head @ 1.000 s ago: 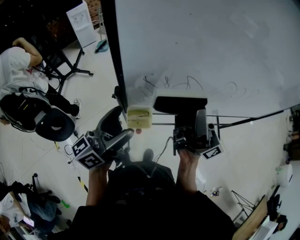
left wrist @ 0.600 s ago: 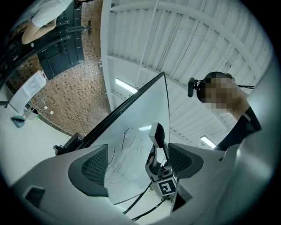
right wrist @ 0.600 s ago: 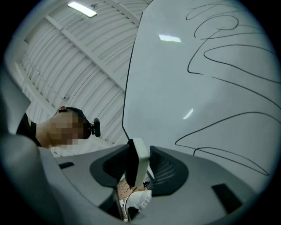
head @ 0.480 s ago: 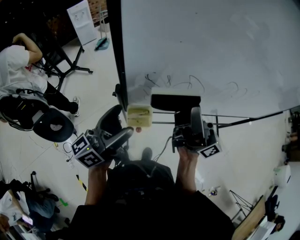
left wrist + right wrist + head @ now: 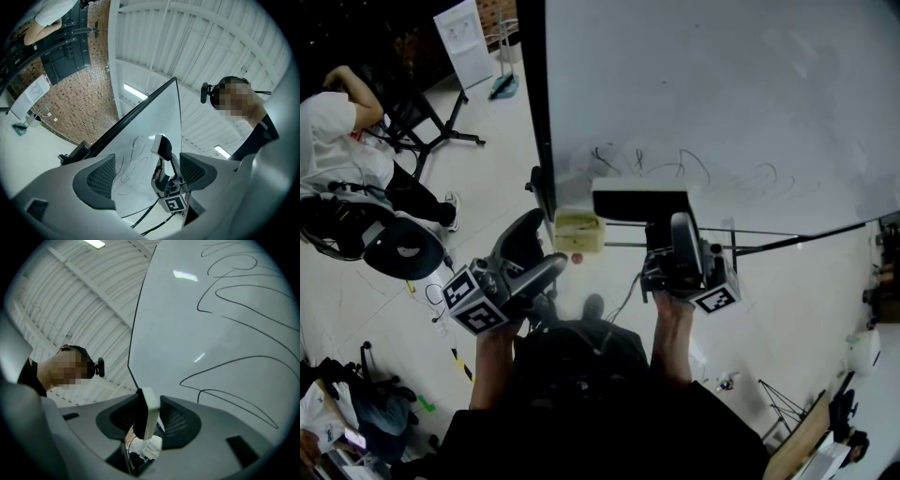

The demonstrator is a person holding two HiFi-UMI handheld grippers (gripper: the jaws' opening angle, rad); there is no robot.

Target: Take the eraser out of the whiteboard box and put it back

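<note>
In the head view my right gripper (image 5: 664, 223) is shut on the black eraser (image 5: 639, 204), holding it flat against the lower part of the whiteboard (image 5: 722, 84), just below the black scribbles (image 5: 675, 167). The pale whiteboard box (image 5: 578, 232) hangs at the board's lower left corner, just left of the eraser. In the right gripper view the eraser (image 5: 146, 411) stands edge-on, pinched between both pads. My left gripper (image 5: 538, 256) hovers open and empty below the box. The left gripper view looks between its open jaws at the eraser (image 5: 164, 146) and the right gripper.
A seated person in a white shirt (image 5: 337, 131) and a round black chair (image 5: 405, 248) are at the left. A white sign on a stand (image 5: 467, 42) is at the back left. The board's dark frame edge (image 5: 536, 103) and its stand bars (image 5: 787, 242) run beside my grippers.
My right gripper has slid the eraser a little left and down along the board, nearer the box. The left gripper has stayed where it was.
</note>
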